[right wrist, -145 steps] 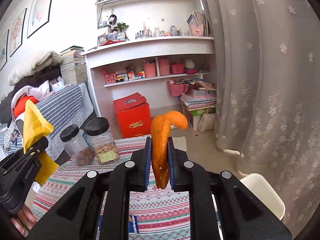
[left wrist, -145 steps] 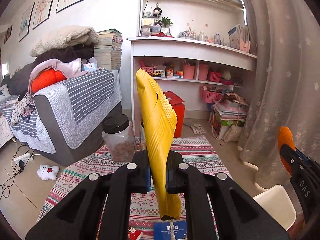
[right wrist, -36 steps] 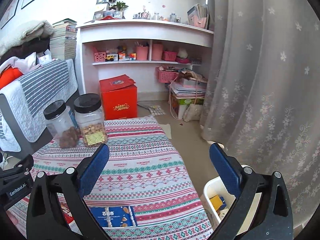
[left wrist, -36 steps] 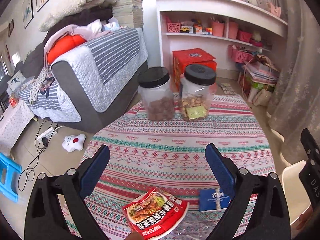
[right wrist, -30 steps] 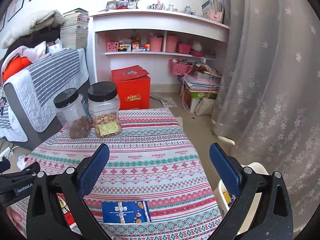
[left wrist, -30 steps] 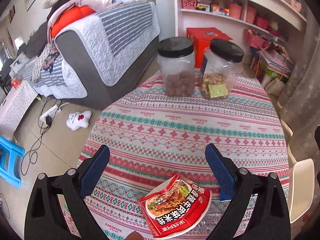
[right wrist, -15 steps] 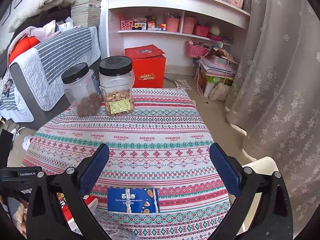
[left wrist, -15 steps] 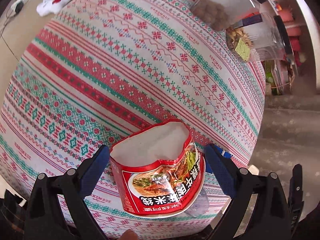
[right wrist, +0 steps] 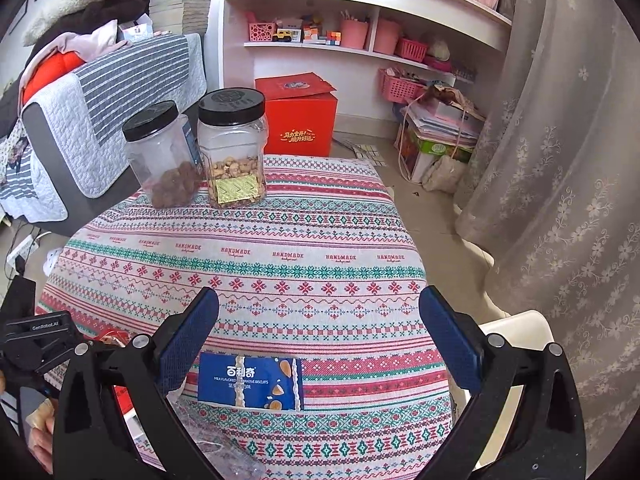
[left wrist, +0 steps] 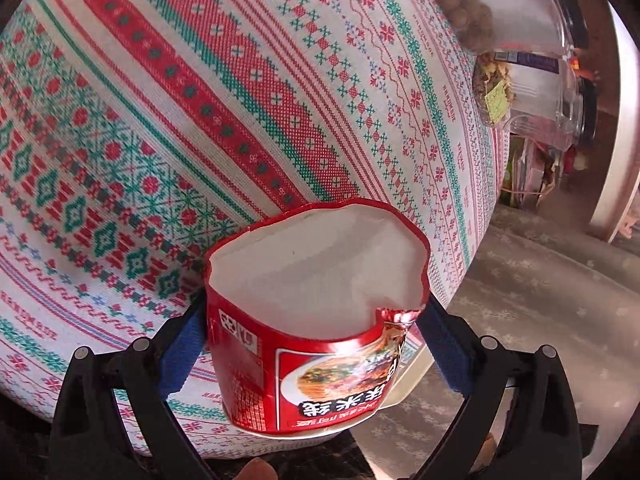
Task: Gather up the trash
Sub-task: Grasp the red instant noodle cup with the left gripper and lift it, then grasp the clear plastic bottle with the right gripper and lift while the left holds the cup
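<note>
A torn red instant-noodle cup (left wrist: 320, 352) with a white inside lies on the patterned tablecloth (left wrist: 240, 120). My left gripper (left wrist: 314, 320) is open, with the cup between its blue pads (left wrist: 182, 348), one pad close to each side. In the right wrist view, a blue biscuit packet (right wrist: 248, 378) lies flat near the table's front edge. My right gripper (right wrist: 318, 332) hangs open just above it, holding nothing. A crumpled clear wrapper (right wrist: 224, 452) lies in front of the packet. My left gripper (right wrist: 40, 340) shows at the left edge of the right wrist view.
Two black-lidded clear jars (right wrist: 160, 156) (right wrist: 232, 148) of snacks stand at the table's far edge. A white bin (right wrist: 516, 332) sits on the floor right of the table, by the curtain (right wrist: 560, 160). A sofa (right wrist: 100, 100) and shelves (right wrist: 360, 40) lie beyond.
My left gripper has dropped close over the red cup, which now sits between its open fingers. My right gripper has tilted down towards the blue packet.
</note>
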`<state>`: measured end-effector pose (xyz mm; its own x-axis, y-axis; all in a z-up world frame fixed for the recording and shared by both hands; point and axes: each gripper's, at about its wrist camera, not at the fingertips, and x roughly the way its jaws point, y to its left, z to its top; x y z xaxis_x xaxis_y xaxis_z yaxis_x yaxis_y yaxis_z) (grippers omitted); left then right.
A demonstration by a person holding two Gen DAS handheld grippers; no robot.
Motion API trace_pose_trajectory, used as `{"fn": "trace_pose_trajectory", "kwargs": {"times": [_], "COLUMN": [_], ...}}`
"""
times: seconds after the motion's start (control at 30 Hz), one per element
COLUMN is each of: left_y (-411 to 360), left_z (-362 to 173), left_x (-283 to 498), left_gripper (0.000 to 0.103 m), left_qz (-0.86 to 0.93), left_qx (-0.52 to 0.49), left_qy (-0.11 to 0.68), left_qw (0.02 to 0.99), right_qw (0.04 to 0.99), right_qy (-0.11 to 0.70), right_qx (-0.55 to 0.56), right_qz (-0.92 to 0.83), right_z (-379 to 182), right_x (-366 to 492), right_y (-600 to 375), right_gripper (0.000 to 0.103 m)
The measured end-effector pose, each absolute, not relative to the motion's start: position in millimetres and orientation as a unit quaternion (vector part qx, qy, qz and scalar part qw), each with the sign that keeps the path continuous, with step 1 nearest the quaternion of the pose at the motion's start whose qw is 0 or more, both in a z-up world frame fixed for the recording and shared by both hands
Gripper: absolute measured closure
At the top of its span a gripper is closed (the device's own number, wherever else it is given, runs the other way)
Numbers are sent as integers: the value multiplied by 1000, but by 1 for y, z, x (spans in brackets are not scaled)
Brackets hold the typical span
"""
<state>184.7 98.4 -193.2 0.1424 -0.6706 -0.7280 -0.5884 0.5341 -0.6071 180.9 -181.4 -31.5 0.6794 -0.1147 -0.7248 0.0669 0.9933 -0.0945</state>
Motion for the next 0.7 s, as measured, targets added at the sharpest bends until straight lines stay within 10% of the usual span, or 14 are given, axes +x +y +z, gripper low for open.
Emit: {"fn": "trace_pose_trajectory", "kwargs": {"times": [0.13,0.7], "left_y": [89,132], "left_z": [-164,8], "left_x": [191,172], "left_gripper": [25,26], "left_qz": [-41,16], "left_qx": [-436,-268], "left_qy": [636,398], "left_qw": [635,877], "right_qw": [906,851], "right_qy": [422,454], "right_qx": [-33,-129], "right_qz": [10,231], "right_z": [-41,-68], "right_x": [182,166], "right_y": [-177,-90], "right_gripper": [7,7]}}
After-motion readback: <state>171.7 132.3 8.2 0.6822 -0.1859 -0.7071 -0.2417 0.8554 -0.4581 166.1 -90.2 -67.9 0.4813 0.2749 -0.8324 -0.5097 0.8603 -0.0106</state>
